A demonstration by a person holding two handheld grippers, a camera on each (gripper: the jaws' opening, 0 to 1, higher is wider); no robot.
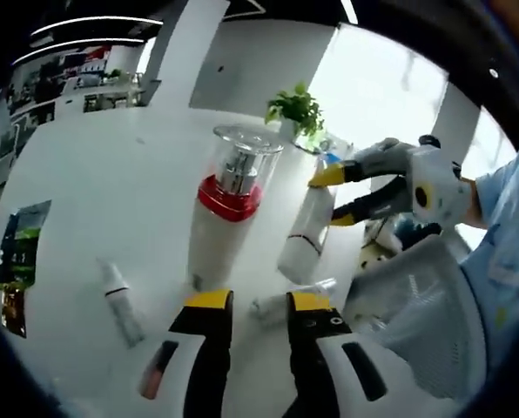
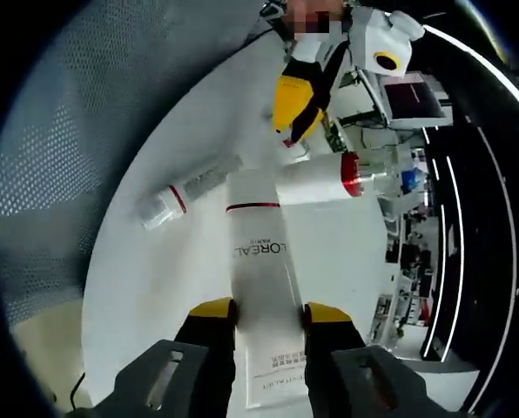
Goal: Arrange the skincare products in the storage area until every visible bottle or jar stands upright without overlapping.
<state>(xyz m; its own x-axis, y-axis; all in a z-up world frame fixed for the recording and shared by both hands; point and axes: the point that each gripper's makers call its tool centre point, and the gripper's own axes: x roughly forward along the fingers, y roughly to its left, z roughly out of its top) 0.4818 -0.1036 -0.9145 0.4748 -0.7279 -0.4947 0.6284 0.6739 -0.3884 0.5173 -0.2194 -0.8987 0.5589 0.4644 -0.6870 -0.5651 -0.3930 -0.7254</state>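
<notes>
From the left tool [image 1: 258, 303], jaws standing fairly wide with nothing between them, I read the white desk [image 1: 111, 192] left to right. At the far left a small vial [image 1: 120, 300] lies flat, and nearer me a slim pink-capped tube [image 1: 155, 370] lies flat too. In the middle the pump bottle [image 1: 229, 209], with its red collar and clear cap, stands upright just beyond my left jaws. Just right of my left tool's tips a small bottle [image 1: 290, 300] lies on its side, long axis running left to right across my line of reach; I judge the left tool the nearer one for it. Right of that, my right tool [image 1: 338, 196] grips a white tube [image 1: 305, 235] near its top, cap end down toward the desk.

In the right gripper view that tube [image 2: 261, 287] runs straight away from me along the jaws, which are closed narrow on its flat crimped end; a red band circles it near the cap. The coming move turns on that axis: it must be plumb over bare desk, apart from the pump bottle [image 2: 320, 178] close behind it. The lying bottle [image 2: 188, 192] sits to its left. A plant [image 1: 296, 109] stands far back. I see no tray or bin here.
</notes>
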